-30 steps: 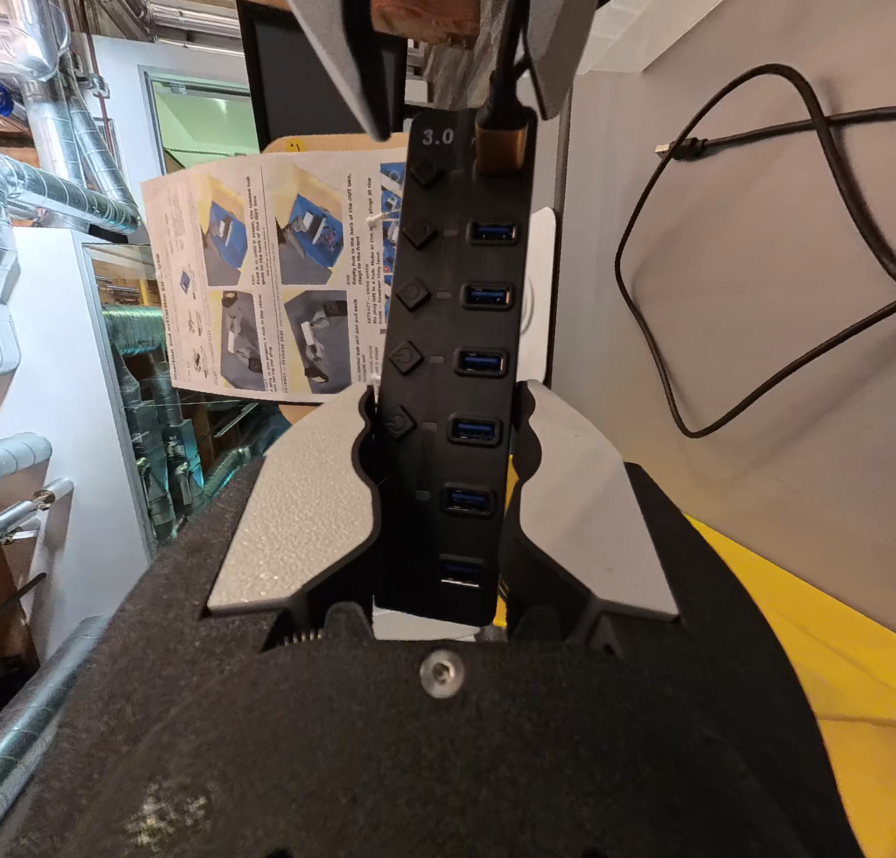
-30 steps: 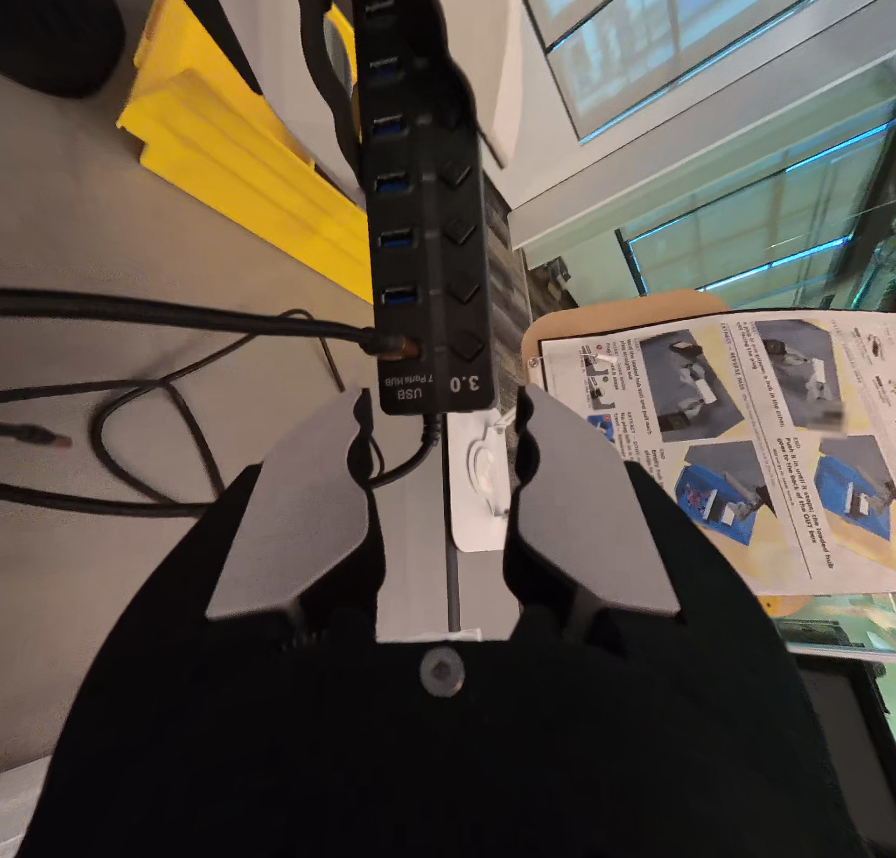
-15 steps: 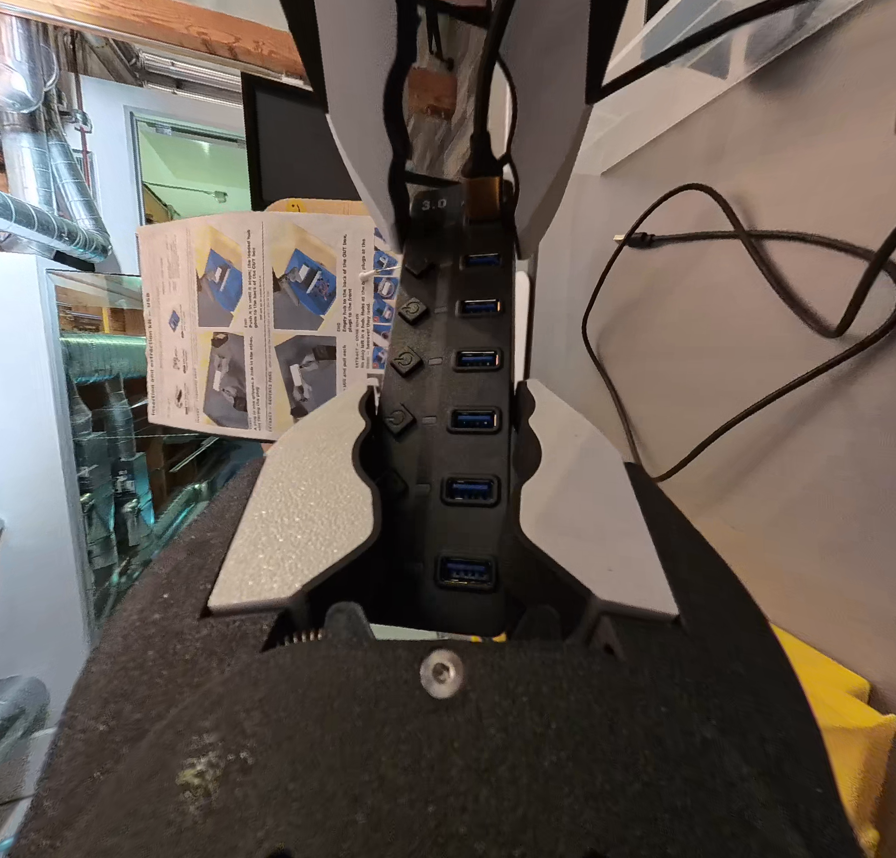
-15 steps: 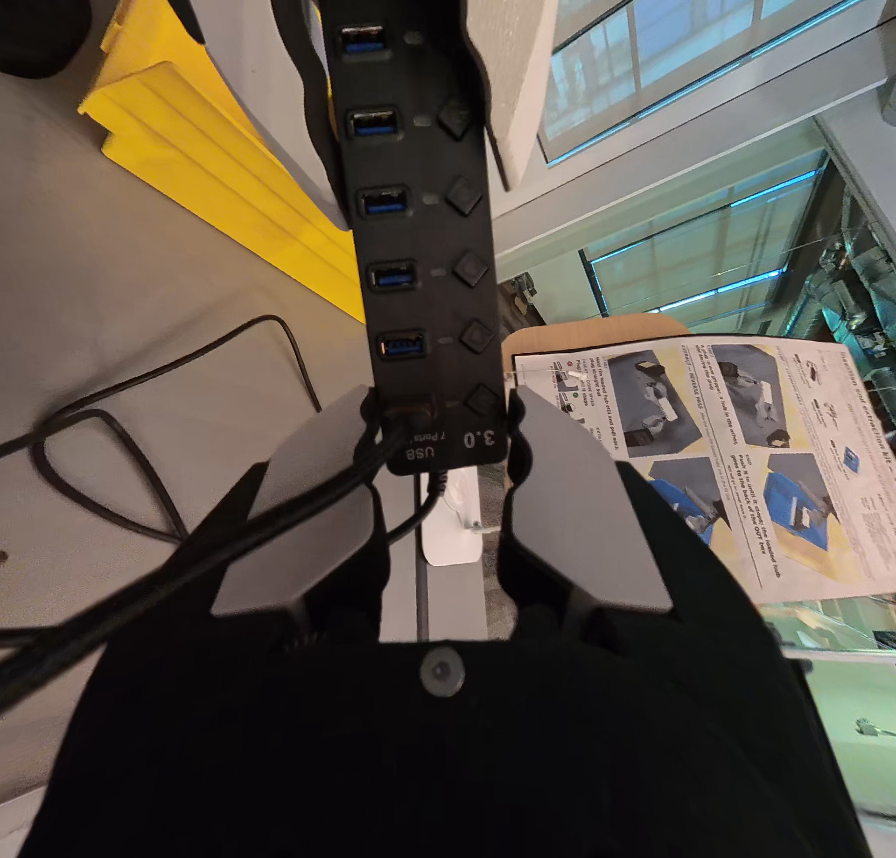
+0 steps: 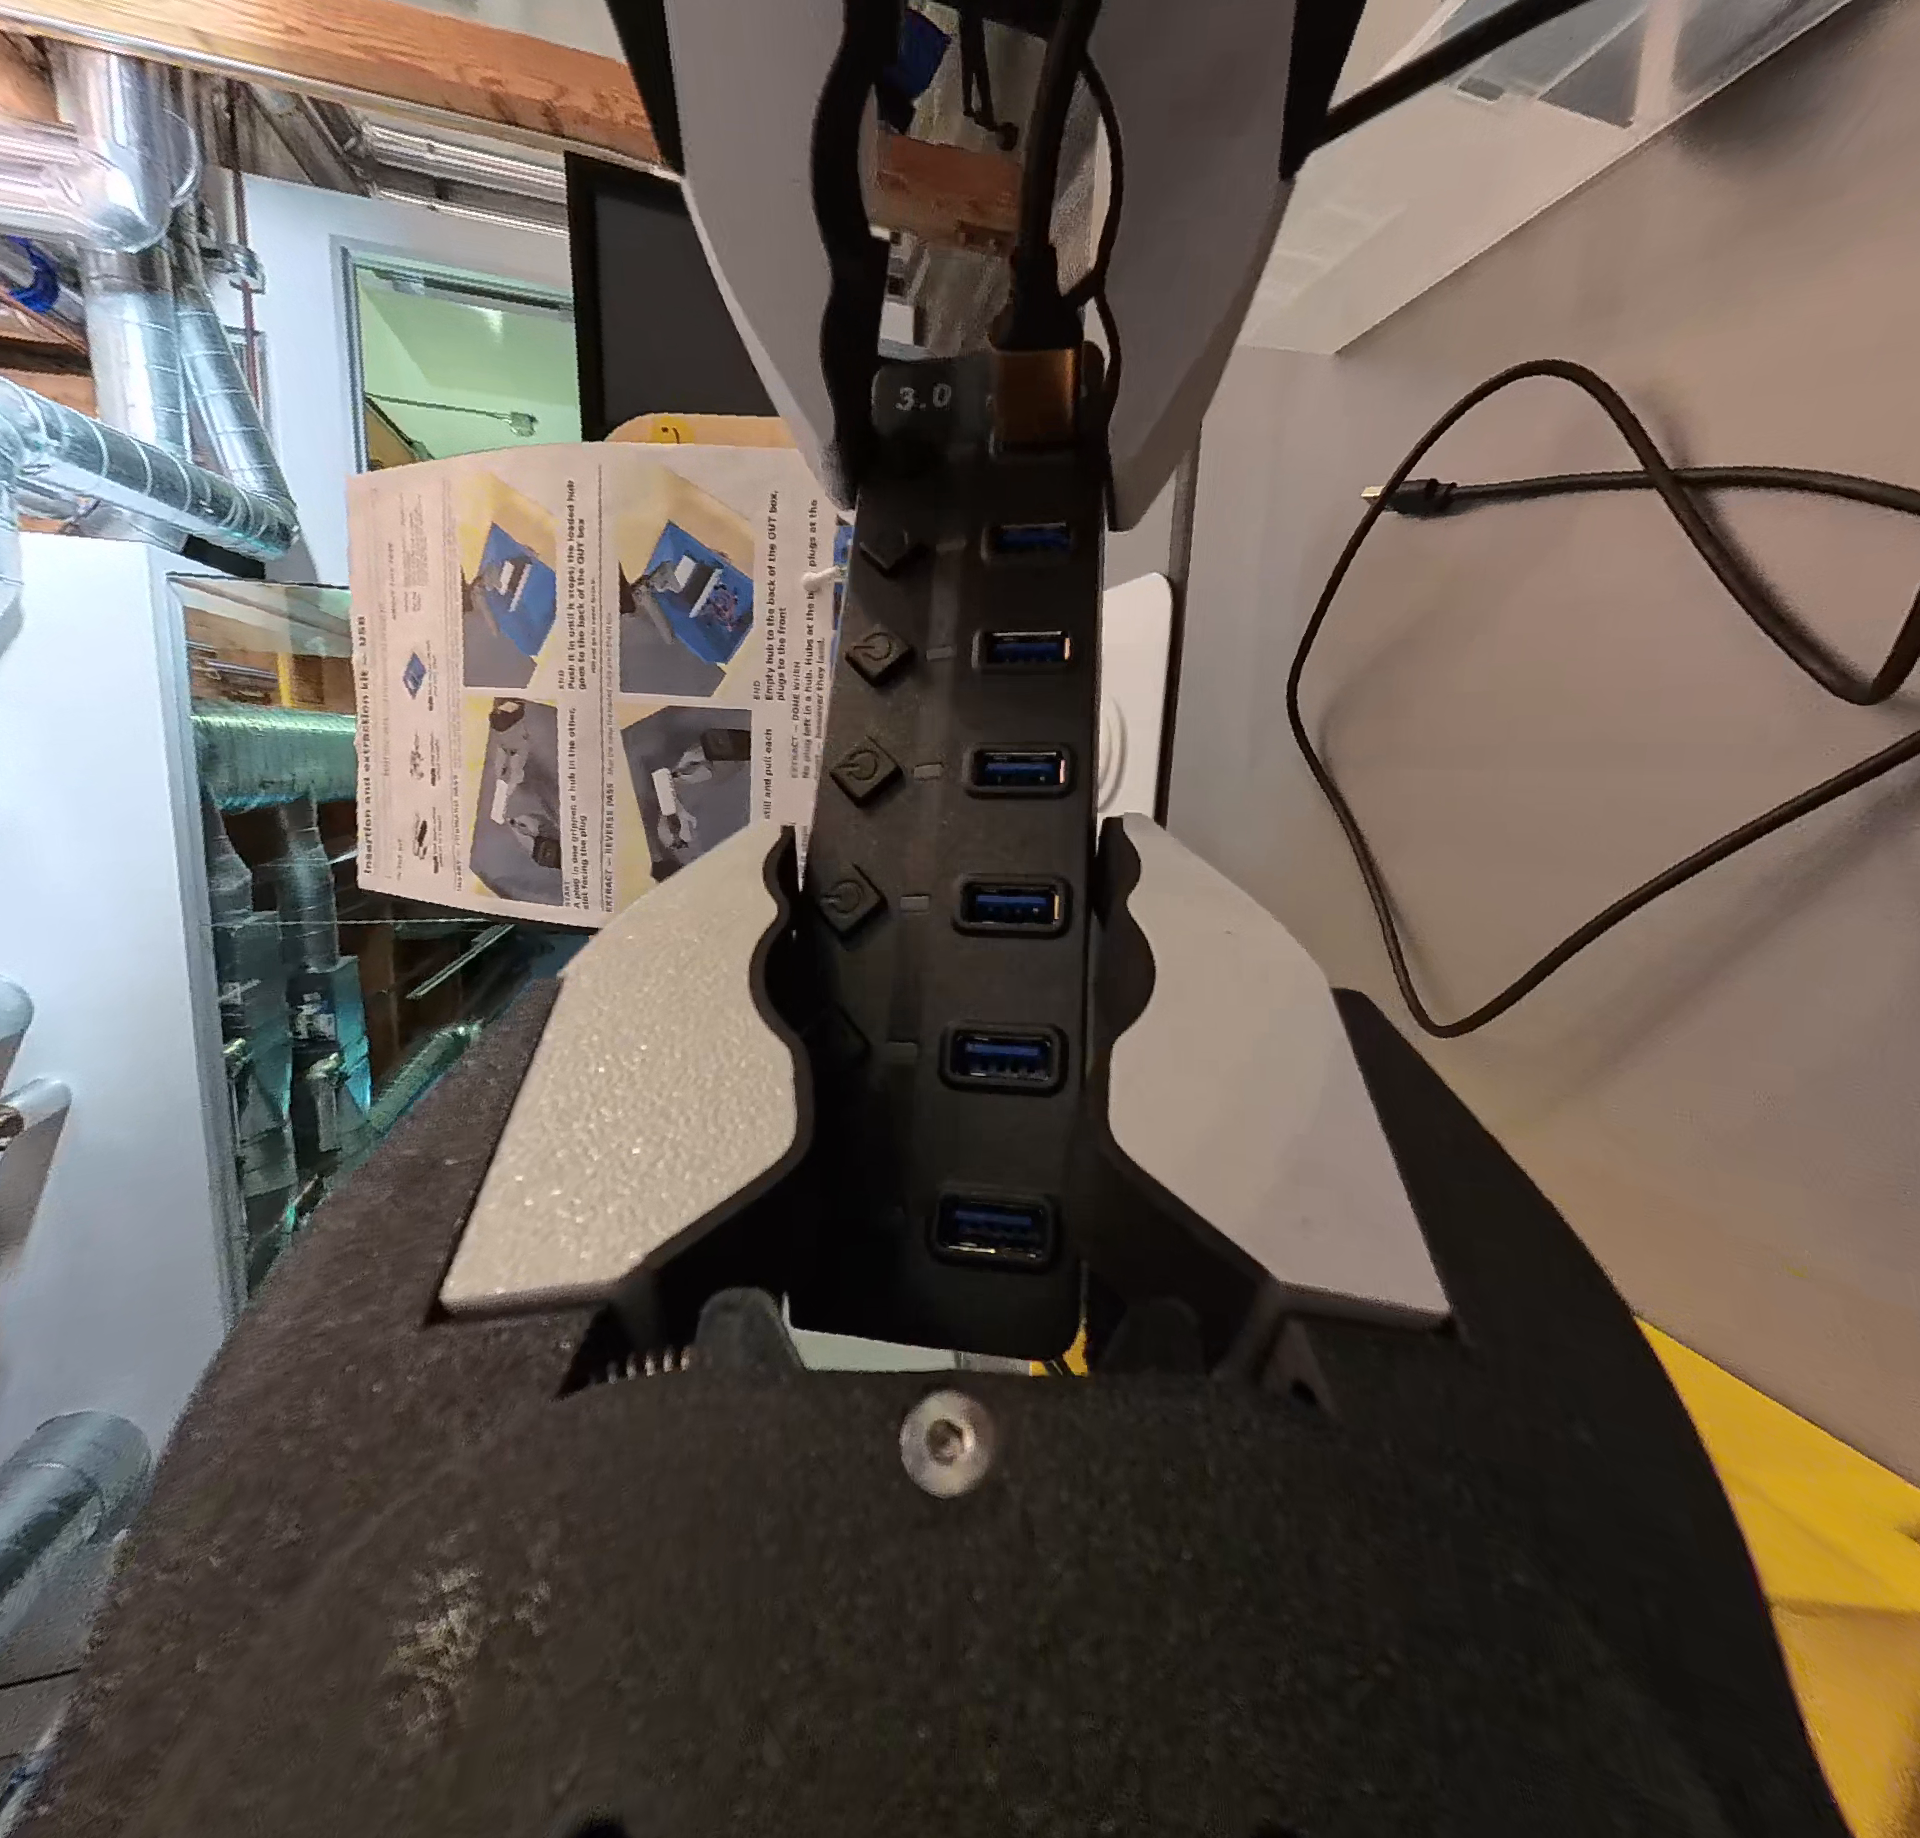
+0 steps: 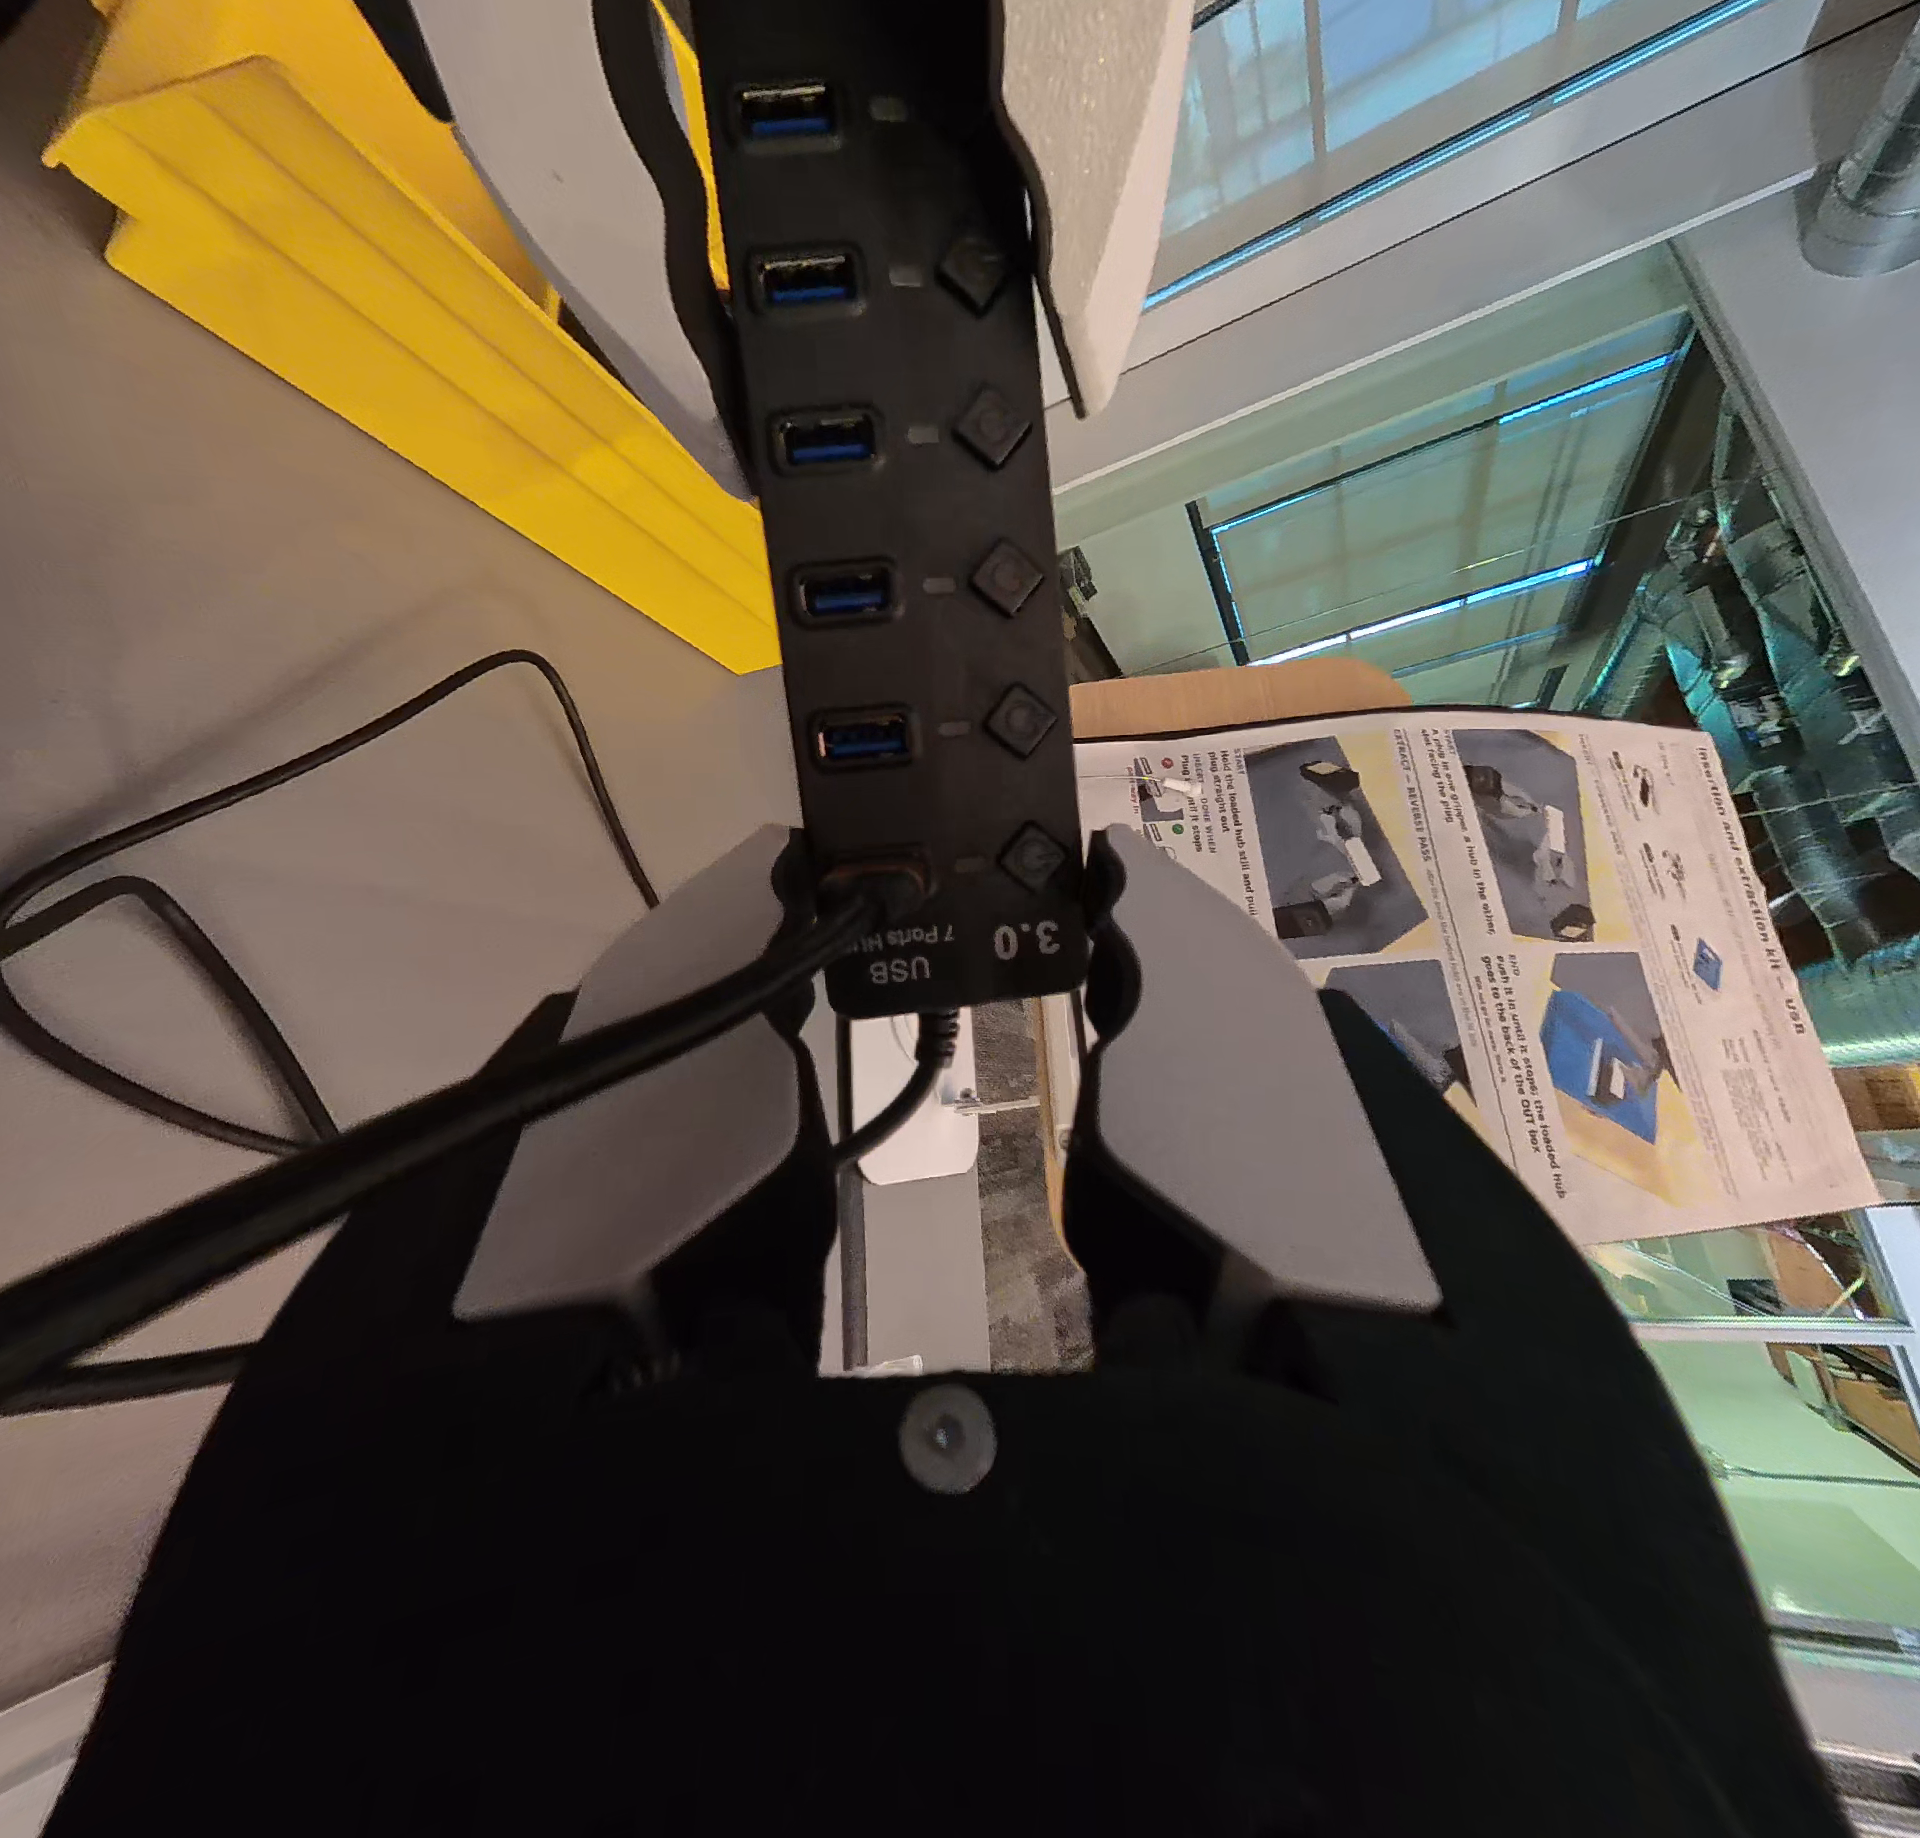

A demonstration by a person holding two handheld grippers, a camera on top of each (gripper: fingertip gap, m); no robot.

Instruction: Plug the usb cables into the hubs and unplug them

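A black USB hub point(image 5: 966, 708) with a row of blue ports is clamped lengthwise in my left gripper point(image 5: 951, 838), which is shut on its sides and holds it above the table. A copper-coloured USB plug point(image 5: 1039, 401) sits in the hub's far end port. My right gripper point(image 5: 971, 458) comes from the opposite side. In the right wrist view its tips point(image 6: 940, 853) straddle the hub point(image 6: 914, 500) at the plug point(image 6: 873, 879), jaws about hub-width apart. The plug's black cable point(image 6: 416, 1134) trails off to the lower left. The left gripper point(image 6: 904, 438) shows at the top.
A loose black cable point(image 5: 1455, 749) with a free plug point(image 5: 1403, 500) lies looped on the grey table point(image 5: 1610, 957). A yellow bin point(image 6: 364, 261) stands on the table. A printed instruction sheet point(image 5: 540, 687) hangs behind the hub, and it also shows in the right wrist view point(image 6: 1507, 957). Across from one pair of fingers to the other is roughly 7 centimeters.
The right gripper has moved in along the hub until its tips straddle the end with the plug. Its opening looks unchanged. The left gripper keeps hold of the hub.
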